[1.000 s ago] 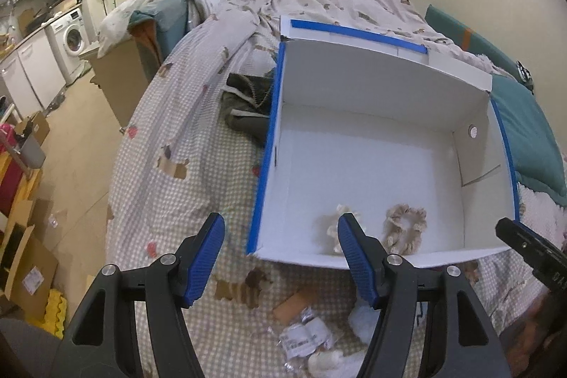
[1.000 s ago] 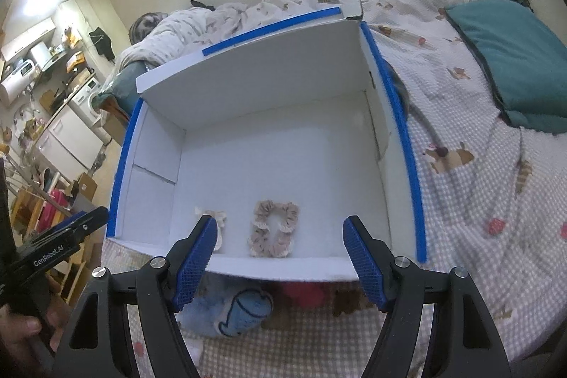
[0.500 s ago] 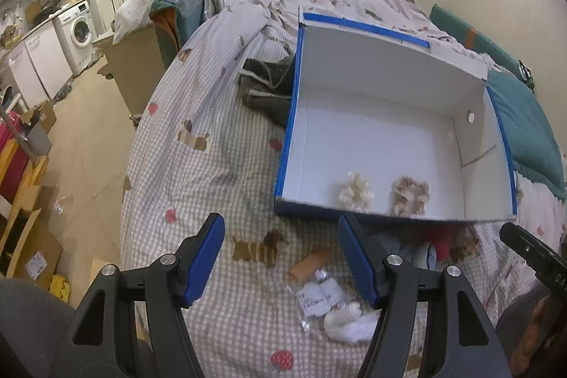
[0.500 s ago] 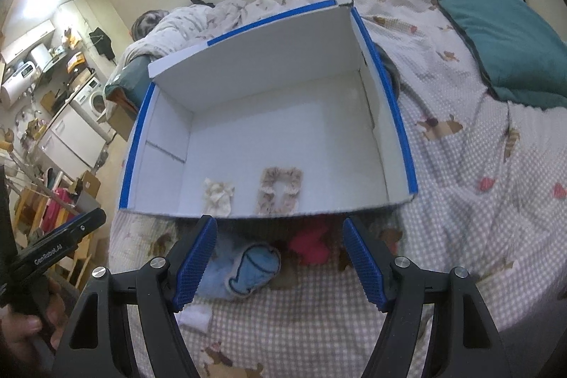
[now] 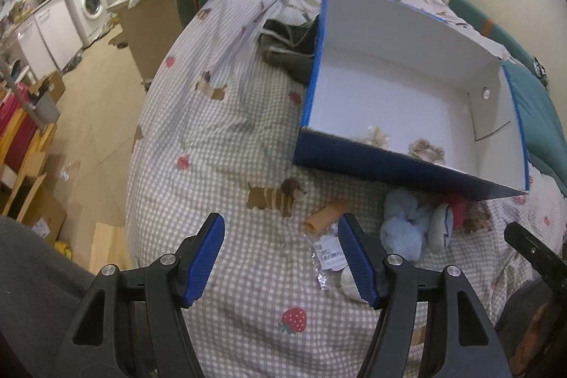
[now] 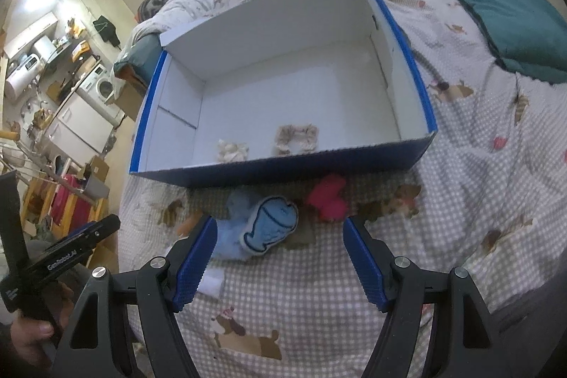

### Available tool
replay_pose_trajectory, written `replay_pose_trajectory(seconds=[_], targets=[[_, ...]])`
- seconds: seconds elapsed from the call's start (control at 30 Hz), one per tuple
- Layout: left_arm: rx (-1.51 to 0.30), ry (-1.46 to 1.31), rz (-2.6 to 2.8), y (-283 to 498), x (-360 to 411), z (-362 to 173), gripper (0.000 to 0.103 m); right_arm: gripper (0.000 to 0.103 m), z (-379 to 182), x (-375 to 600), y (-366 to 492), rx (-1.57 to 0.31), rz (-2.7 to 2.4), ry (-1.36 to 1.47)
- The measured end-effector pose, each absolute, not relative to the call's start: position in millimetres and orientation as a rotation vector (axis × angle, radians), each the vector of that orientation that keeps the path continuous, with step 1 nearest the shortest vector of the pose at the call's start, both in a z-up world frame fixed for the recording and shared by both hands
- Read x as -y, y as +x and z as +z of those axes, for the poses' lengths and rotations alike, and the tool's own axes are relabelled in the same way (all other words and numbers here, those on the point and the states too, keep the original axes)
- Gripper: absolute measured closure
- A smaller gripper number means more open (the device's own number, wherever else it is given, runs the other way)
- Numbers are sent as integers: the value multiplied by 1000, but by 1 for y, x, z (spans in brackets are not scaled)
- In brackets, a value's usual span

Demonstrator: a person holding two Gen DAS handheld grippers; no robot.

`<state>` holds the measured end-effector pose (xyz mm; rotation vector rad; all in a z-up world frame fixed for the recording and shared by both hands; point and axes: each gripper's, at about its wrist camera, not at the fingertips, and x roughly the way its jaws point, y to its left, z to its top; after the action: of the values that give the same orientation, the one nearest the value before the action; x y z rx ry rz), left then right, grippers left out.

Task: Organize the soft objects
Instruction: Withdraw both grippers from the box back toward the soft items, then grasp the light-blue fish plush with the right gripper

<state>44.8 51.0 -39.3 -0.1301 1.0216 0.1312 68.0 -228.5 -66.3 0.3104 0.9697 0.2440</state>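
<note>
A blue box with a white inside (image 5: 389, 165) (image 6: 283, 169) lies on the bed. In it a cream scrunchie (image 6: 232, 149) (image 5: 377, 135) and a beige scrunchie (image 6: 296, 139) (image 5: 425, 149) lie by the near wall. In front of the box lie a blue whale plush (image 6: 271, 227), a fluffy light-blue toy (image 5: 404, 225), a pink soft item (image 6: 327, 197) and a brown one (image 6: 400, 197). My left gripper (image 5: 281, 259) is open and empty over the quilt. My right gripper (image 6: 278, 259) is open and empty, just short of the whale plush.
An orange tube (image 5: 326, 216), a plastic packet (image 5: 329, 252) and a white item (image 5: 349, 280) lie near my left gripper. Dark clothes (image 5: 287, 48) lie left of the box. A teal pillow (image 6: 510, 23) lies at right. The bed edge drops to the floor on the left.
Both grippers have drawn back from the box toward the near side of the bed. The soft toys in front of the box have come into view. Both stay open.
</note>
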Motion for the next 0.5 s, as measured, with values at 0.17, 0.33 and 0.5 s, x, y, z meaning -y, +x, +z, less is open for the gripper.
replay_pose_trajectory(seconds=[0.17, 0.33, 0.5], targets=[[-1055, -142, 155, 49, -55, -48, 39, 26, -77, 228, 74, -1024, 233, 327], [-1074, -156, 172, 53, -58, -52, 39, 26, -95, 219, 84, -1110, 227, 311], [-1081, -202, 207, 56, -70, -53, 39, 26, -117, 197, 102, -1216, 293, 316]])
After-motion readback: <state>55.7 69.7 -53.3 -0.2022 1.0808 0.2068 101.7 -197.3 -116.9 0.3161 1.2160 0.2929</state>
